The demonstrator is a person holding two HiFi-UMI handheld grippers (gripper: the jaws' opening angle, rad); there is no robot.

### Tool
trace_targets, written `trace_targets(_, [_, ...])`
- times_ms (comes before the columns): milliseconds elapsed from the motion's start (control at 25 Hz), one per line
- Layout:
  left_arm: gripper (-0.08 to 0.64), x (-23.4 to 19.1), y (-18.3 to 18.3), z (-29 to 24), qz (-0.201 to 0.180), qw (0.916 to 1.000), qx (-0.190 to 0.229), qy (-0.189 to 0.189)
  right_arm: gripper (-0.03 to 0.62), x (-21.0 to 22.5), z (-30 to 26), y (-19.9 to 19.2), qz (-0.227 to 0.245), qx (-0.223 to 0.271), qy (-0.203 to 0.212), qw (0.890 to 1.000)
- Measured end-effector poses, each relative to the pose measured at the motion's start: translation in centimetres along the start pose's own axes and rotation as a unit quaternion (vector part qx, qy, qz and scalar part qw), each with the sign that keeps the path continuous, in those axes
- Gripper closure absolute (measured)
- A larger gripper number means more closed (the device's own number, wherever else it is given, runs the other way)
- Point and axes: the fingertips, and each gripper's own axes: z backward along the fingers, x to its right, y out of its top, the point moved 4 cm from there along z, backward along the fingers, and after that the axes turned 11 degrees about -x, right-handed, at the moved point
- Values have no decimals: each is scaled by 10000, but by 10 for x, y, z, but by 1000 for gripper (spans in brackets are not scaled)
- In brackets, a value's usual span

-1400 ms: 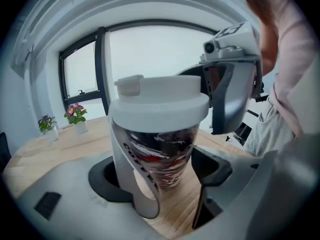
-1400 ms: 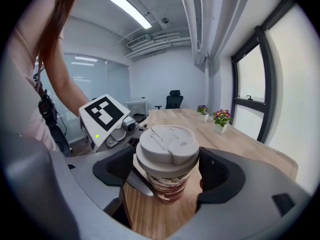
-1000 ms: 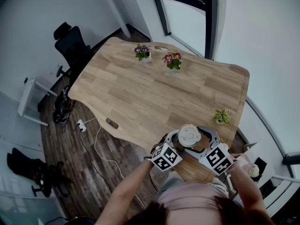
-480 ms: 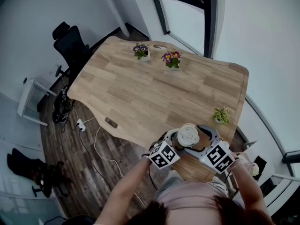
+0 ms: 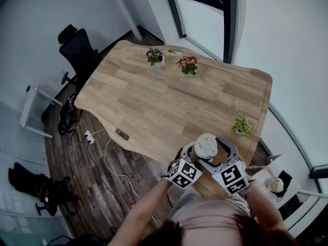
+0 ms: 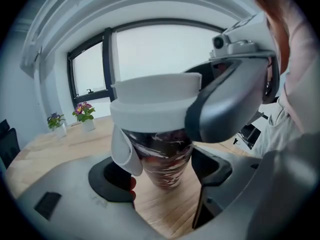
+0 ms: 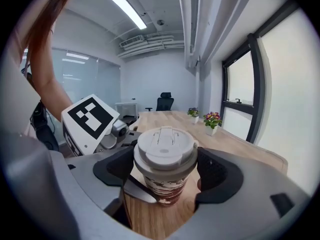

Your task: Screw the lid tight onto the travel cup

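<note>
The travel cup (image 7: 162, 191) was stood at the near edge of the wooden surface (image 5: 154, 101), close before the person. The left gripper (image 6: 167, 161) was set low, its fingers (image 6: 125, 154) clenched on the patterned body, seemingly so that the cup could not turn. The right gripper (image 7: 167, 166) was placed higher, its fingers (image 7: 220, 171) closed around the white lid (image 5: 206, 145), which was seated level on the rim. A tightening twist was judged to be in hand.
</note>
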Motion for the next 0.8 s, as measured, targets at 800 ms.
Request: trace_targets(800, [204, -2, 0, 1, 180, 9995, -45, 252, 225, -1, 1, 0, -390, 67, -250, 9989])
